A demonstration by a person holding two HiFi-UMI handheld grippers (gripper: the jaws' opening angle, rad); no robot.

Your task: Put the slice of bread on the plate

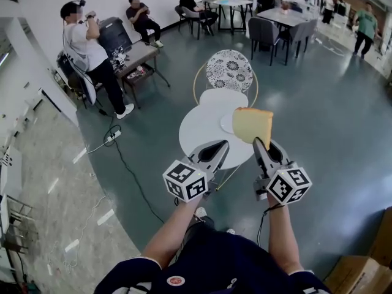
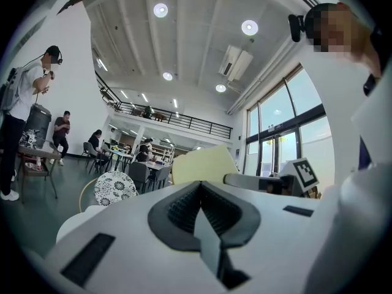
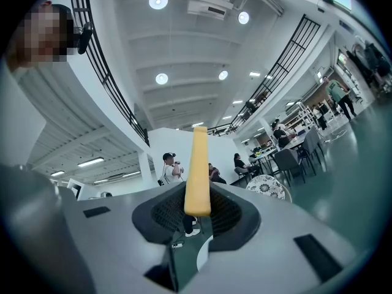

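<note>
My right hand-held gripper clamped the bread upright, plate at its nine o'clock, my left hand-held gripper closed, empty.

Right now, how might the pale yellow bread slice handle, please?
Probably light and fairly stiff: the pale yellow bread slice stands upright, unsagging, in the right claw. Likely soft, so a harder pinch may dent it.

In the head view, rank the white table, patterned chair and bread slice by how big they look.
Largest: white table.
Then: patterned chair, narrowly.
Smallest: bread slice, though held nearer the camera.
</note>
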